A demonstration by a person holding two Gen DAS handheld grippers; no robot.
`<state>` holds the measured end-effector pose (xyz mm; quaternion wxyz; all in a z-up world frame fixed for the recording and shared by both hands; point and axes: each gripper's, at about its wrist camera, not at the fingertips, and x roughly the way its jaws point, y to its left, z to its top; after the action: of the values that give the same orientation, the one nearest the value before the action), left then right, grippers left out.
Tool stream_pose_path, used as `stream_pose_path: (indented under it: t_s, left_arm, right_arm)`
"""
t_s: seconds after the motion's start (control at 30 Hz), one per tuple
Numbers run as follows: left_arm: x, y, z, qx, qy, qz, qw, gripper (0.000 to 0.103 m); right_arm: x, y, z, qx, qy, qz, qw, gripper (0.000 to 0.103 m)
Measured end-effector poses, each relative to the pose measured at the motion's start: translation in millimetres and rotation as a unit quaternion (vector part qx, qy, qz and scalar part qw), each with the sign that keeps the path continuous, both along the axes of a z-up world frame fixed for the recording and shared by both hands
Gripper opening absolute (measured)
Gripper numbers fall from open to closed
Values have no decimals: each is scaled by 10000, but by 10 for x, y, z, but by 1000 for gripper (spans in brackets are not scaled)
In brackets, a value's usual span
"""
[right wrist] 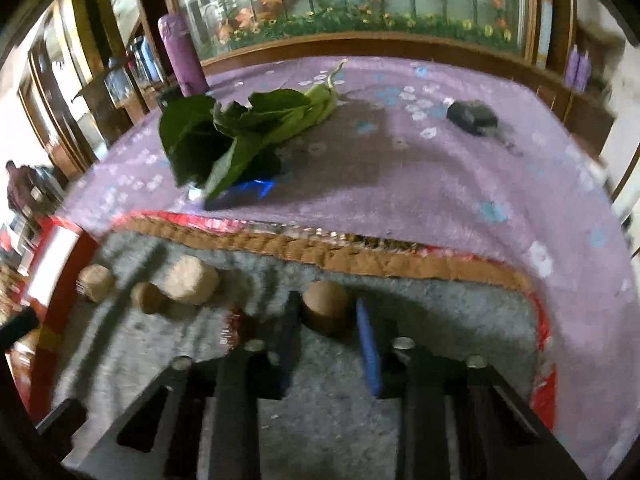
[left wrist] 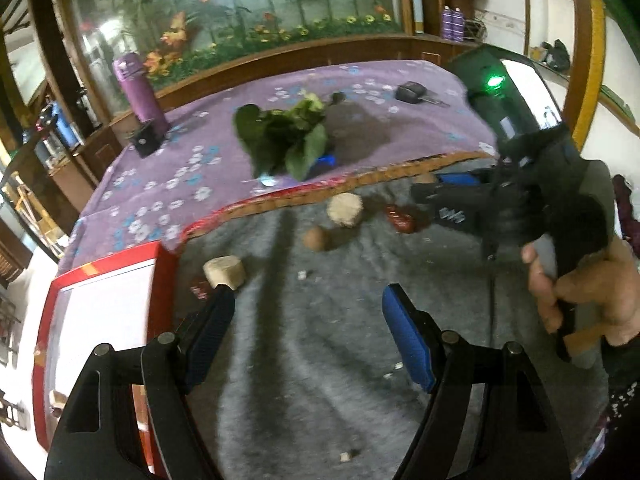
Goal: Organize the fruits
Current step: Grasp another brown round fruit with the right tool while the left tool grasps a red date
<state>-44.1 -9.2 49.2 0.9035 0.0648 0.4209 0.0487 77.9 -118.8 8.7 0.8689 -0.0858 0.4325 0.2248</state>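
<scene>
Several small fruits lie on a grey mat (left wrist: 320, 340): a pale chunk (left wrist: 223, 271), a second pale chunk (left wrist: 345, 209), a round brown fruit (left wrist: 316, 238) and a red one (left wrist: 400, 218). My left gripper (left wrist: 308, 316) is open and empty above the mat, near the first chunk. My right gripper (right wrist: 328, 332) is open, its fingers on either side of a brown fruit (right wrist: 325, 306), not closed on it. The right view also shows two pale chunks (right wrist: 193, 280) (right wrist: 95, 282), a small brown fruit (right wrist: 146, 298) and a red one (right wrist: 236, 326).
A red-rimmed white box (left wrist: 104, 308) stands left of the mat. On the purple floral cloth (left wrist: 200, 168) behind lie leafy greens (left wrist: 280, 136), a purple bottle (left wrist: 140, 92), a black key fob (left wrist: 410, 92) and a small black box (left wrist: 146, 140). The mat has a woven raised edge (right wrist: 320, 250).
</scene>
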Motion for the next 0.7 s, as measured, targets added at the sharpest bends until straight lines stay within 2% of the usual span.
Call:
stream_pose_path:
  t_s: [0.07,0.17,0.27,0.37,0.47,0.53,0.6,0.7]
  left_arm:
    - [58,-51,-18,-155,70,-67,9998,76]
    - [144,-119,-25,-425,145,-146,9989,76]
    - [266,-242,-50,-553,190,-206,9981,76]
    - [410,-338,-104,-711,276,-205,9969,74]
    - [548,-425,-166,-830,365,-134,9958,67]
    - [637,-444,-201,-953,410,-68,9946,56]
    - [723,-452,-251,-996,455,53,9940,52]
    - [810,-460,-314,-1015,496,145,9935,36]
  right_arm:
    - [-2,1,12,-59,-19,41,10000,24]
    - [122,-236,103,565,311,-215,9977,24]
    - [299,-610,162,1398,628,-708,9857,24]
    - [421,-933,132,1812,841,-1284,9714,24]
    - [462,-1101,126,2139,950,-1513,9604,25]
    - [457,-1110,136,2193,953,-1514,9591,25]
    - [455,-1115,143,2267,975,-1520,9571,25]
    - [467,-1127,135,2337,1038,-1507,9549,25]
